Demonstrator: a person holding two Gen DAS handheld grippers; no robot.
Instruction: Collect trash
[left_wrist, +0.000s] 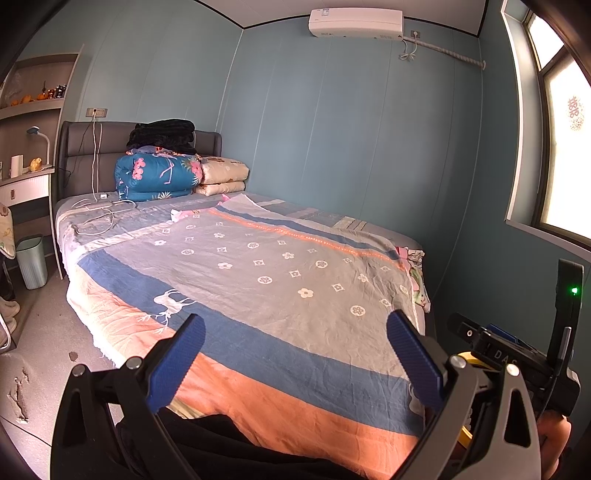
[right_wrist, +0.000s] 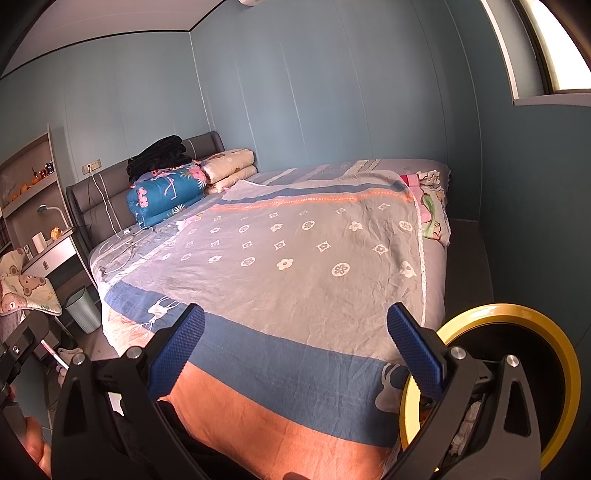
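Both the left gripper (left_wrist: 295, 354) and the right gripper (right_wrist: 295, 354) were held above the foot of the bed (left_wrist: 258, 280) with jaws spread wide and nothing between the blue pads (left_wrist: 177, 365). No loose trash could be made out on the patterned bedspread (right_wrist: 295, 258); a pale green waste bin (left_wrist: 32, 262) stood on the floor beside the bed, near the table (left_wrist: 26, 186). A yellow-rimmed round container (right_wrist: 517, 373) sat just beside the right gripper, with crumpled white material visible behind the right finger.
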